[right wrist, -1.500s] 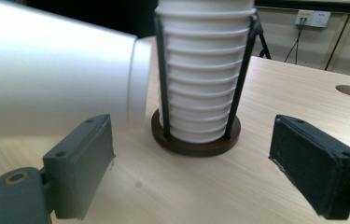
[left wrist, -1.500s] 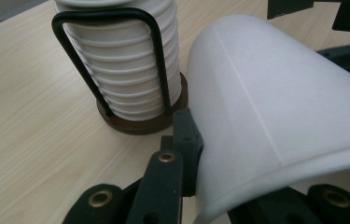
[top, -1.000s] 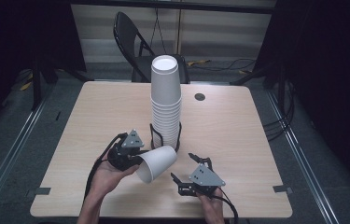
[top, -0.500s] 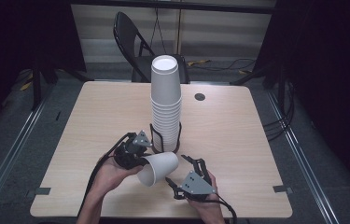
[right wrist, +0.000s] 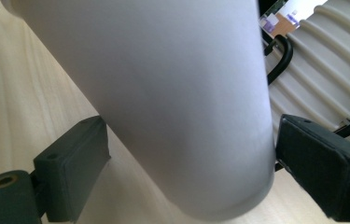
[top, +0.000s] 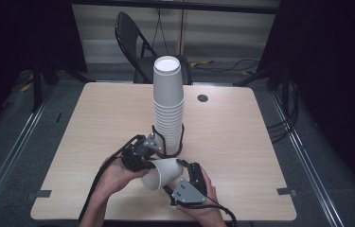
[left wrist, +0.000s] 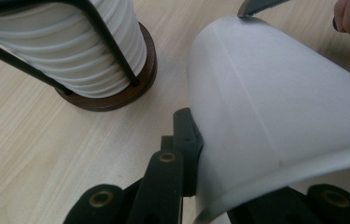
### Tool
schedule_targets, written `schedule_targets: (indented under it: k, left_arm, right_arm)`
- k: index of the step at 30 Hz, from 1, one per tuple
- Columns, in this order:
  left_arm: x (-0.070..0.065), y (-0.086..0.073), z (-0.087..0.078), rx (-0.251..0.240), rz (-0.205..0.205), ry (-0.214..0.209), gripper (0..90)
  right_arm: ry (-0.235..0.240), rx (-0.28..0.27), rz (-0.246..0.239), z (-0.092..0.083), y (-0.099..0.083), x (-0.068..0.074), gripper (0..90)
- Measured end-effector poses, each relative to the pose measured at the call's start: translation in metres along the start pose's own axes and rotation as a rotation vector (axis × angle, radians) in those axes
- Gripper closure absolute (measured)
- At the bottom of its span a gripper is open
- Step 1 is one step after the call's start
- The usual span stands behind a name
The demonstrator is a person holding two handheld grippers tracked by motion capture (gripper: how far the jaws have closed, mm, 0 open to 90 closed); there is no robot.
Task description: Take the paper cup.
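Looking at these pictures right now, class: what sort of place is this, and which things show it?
Probably a recording studio or lab set-up, not a home: a lone wooden table ringed by dark curtains, cables on the floor, a folding chair, and a cup stack.

A dim recording studio or lab: wooden worktop (top: 94,123) ringed by black curtains (top: 19,33), floor cables (top: 284,118) (folding chair (top: 135,47) behind).

A white cup (right wrist: 163,93) stands between the right claw's (right wrist: 186,172) two black jaws, its closed bottom end toward the camera. The right jaw sits at the cup's edge; the left jaw stands just beside its wall, a sliver of the pale wood surface (right wrist: 18,88) between. Behind, at upper right, are a ribbed cup stack (right wrist: 322,60) and black wire (right wrist: 280,58).
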State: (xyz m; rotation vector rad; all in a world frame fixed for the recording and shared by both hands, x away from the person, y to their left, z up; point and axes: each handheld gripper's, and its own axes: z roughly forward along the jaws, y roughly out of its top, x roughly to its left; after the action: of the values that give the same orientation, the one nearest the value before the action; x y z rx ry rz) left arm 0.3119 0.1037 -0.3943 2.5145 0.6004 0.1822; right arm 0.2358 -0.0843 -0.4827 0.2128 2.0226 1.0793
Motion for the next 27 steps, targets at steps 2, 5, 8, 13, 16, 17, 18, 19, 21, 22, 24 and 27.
schedule_targets:
  k: [2,5,8,13,16,17,18,19,21,22,24,27]
  left_arm:
    - [-0.001,0.003,0.002,0.007,0.007,-0.012,86.8]
    - [-0.004,0.007,0.005,0.025,0.021,-0.016,86.7]
    - [-0.005,0.010,0.007,0.030,0.016,-0.023,86.7]
    - [-0.008,0.015,0.014,0.060,0.024,-0.044,86.7]
    - [-0.008,0.016,0.017,0.062,0.013,-0.048,86.7]
    - [-0.007,0.016,0.017,0.060,0.007,-0.052,86.7]
    - [-0.006,0.016,0.018,0.056,0.000,-0.058,86.6]
    - [-0.006,0.016,0.018,0.055,-0.005,-0.055,86.7]
    - [-0.006,0.016,0.020,0.060,-0.017,-0.044,86.9]
    - [-0.006,0.016,0.021,0.060,-0.019,-0.041,86.9]
    - [-0.006,0.015,0.021,0.044,-0.031,-0.034,86.8]
    - [-0.004,0.015,0.019,0.033,-0.045,-0.037,87.2]
  right_arm:
    - [0.009,-0.006,-0.030,0.001,0.002,0.002,9.4]
    - [0.015,-0.018,-0.036,0.003,0.005,0.004,8.7]
    - [0.019,-0.020,-0.037,0.005,0.007,0.005,8.7]
    - [0.044,-0.038,-0.076,0.006,0.013,0.008,8.7]
    - [0.049,-0.046,-0.089,0.008,0.016,0.010,8.6]
    - [0.049,-0.047,-0.081,0.008,0.016,0.010,8.5]
    - [0.049,-0.048,-0.078,0.008,0.016,0.010,8.5]
    - [0.045,-0.050,-0.077,0.008,0.017,0.010,8.6]
    - [0.040,-0.057,-0.086,0.008,0.019,0.011,8.5]
    - [0.041,-0.052,-0.092,0.008,0.020,0.011,8.3]
    - [0.044,-0.046,-0.096,0.009,0.022,0.010,8.3]
    - [0.043,-0.060,-0.090,0.008,0.023,0.006,8.3]
